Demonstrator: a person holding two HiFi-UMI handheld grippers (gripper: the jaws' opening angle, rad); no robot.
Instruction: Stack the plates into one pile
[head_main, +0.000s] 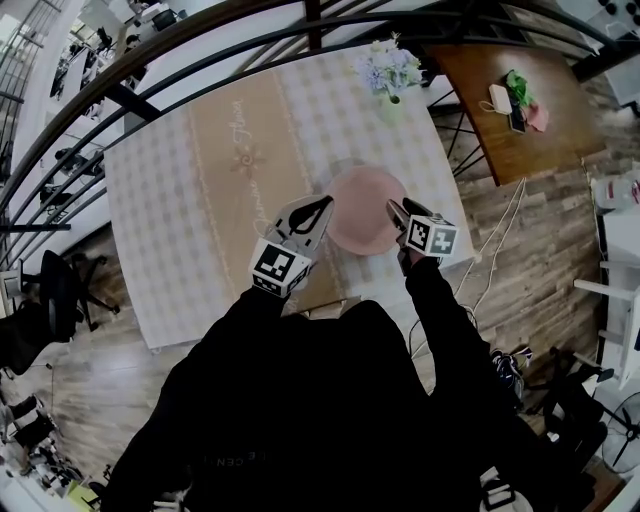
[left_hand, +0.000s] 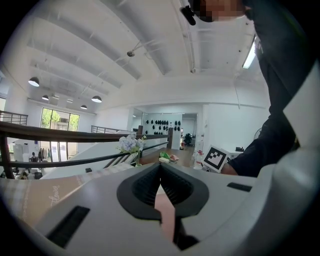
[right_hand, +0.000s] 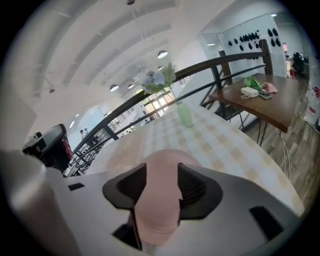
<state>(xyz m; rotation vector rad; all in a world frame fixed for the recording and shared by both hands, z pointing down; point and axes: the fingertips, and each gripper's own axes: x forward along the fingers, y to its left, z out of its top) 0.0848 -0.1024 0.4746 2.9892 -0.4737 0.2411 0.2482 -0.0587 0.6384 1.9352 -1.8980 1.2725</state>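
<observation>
A pink plate (head_main: 365, 212) lies at the near right of the checked table (head_main: 160, 220), between my two grippers. A pale rim shows just behind it; whether that is a second plate I cannot tell. My left gripper (head_main: 322, 203) grips the plate's left rim; in the left gripper view the jaws (left_hand: 161, 172) pinch a thin pink edge (left_hand: 164, 212). On the right rim my right gripper (head_main: 393, 208) is shut, with the pink plate (right_hand: 157, 195) filling the gap between its jaws (right_hand: 159, 170). I cannot tell whether the plate touches the table.
A vase of pale flowers (head_main: 390, 75) stands at the table's far right. A beige runner (head_main: 240, 150) crosses the cloth. A dark railing (head_main: 200, 60) arcs over the far side. A brown side table (head_main: 500, 100) with small items stands to the right, beyond the table edge.
</observation>
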